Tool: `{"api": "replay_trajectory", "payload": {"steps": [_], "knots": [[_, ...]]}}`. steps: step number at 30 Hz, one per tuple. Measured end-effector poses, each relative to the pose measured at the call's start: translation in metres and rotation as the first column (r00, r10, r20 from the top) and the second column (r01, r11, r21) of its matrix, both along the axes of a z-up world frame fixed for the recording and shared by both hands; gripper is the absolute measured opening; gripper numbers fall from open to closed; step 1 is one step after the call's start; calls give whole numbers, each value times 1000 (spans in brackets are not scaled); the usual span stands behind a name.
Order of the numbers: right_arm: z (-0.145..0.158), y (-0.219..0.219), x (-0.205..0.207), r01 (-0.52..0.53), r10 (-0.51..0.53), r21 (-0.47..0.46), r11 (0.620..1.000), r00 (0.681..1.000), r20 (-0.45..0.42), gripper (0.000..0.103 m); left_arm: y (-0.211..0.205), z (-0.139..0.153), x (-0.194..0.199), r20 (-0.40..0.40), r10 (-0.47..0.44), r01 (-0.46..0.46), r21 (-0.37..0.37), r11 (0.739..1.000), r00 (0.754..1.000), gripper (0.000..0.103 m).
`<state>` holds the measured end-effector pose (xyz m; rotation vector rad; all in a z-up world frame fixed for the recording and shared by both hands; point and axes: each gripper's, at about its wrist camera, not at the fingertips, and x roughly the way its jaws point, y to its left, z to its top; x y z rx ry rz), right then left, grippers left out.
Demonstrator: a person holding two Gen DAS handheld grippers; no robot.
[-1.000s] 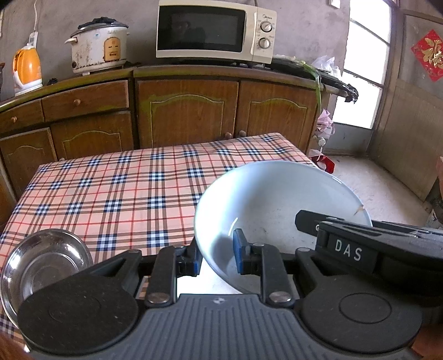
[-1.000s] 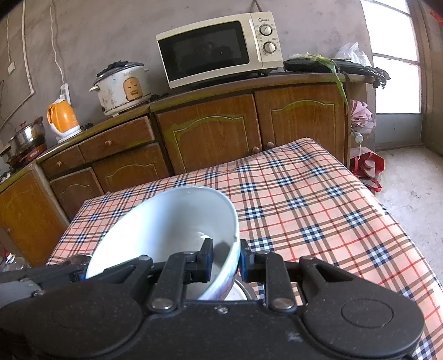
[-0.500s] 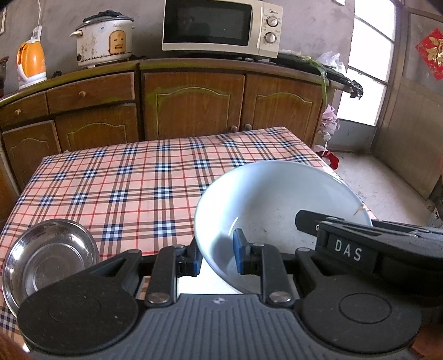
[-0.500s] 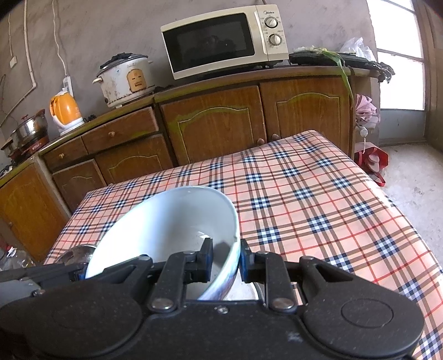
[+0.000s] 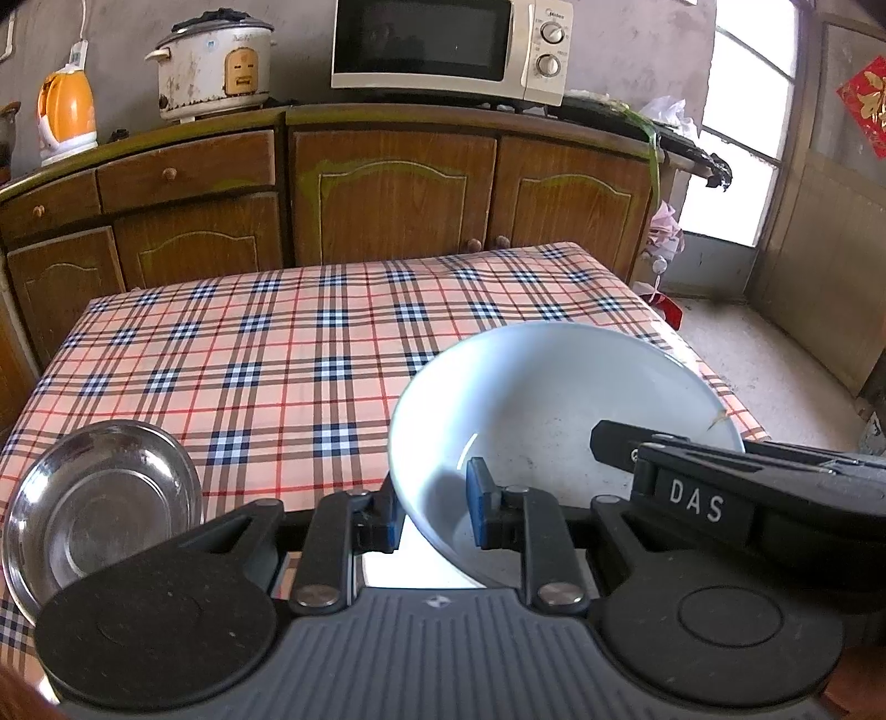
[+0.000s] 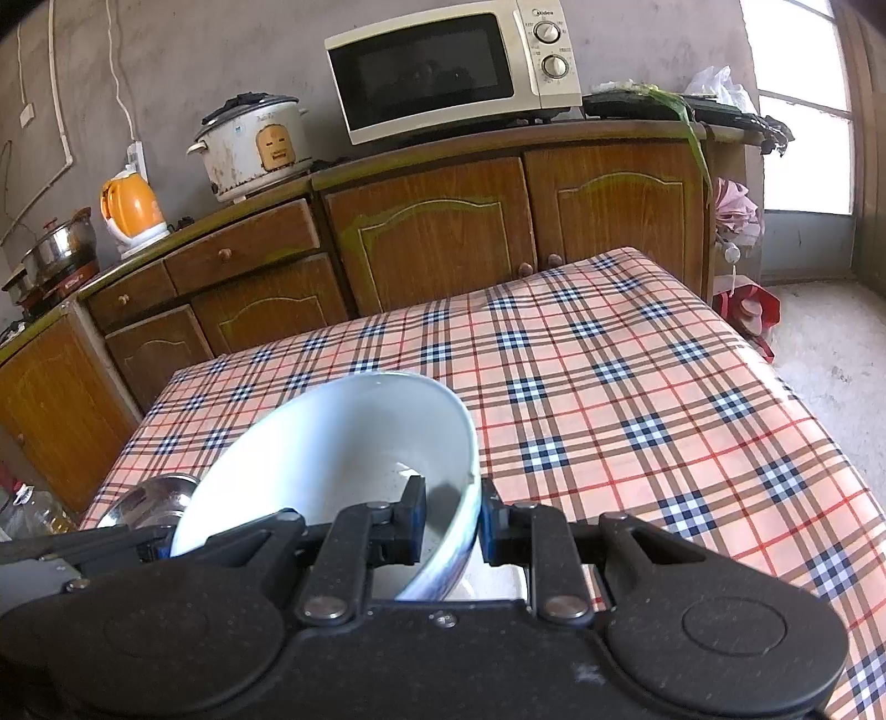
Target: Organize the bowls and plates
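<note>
In your left wrist view, your left gripper (image 5: 432,512) clamps the near rim of the white bowl (image 5: 559,410), empty, above the checked table (image 5: 277,354); an empty steel dish (image 5: 99,509) sits left.

In your right wrist view, your right gripper (image 6: 451,523) pinches that bowl's (image 6: 338,443) opposite rim.

Microwave (image 5: 451,47), rice cooker (image 5: 213,61) (stained), orange kettle (image 5: 65,113), plaid tablecloth (image 5: 266,354)
</note>
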<state>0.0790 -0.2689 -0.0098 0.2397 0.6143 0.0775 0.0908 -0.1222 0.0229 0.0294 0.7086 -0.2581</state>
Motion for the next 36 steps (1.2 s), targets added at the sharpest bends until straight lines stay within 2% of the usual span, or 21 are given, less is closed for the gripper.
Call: {"api": "replay_trajectory", "payload": {"steps": [36], "knots": [[-23,7,6,-10,11,14,1000,998,-57,25,4,-19,4,-56,15,-14,14,1000,998,23]]}}
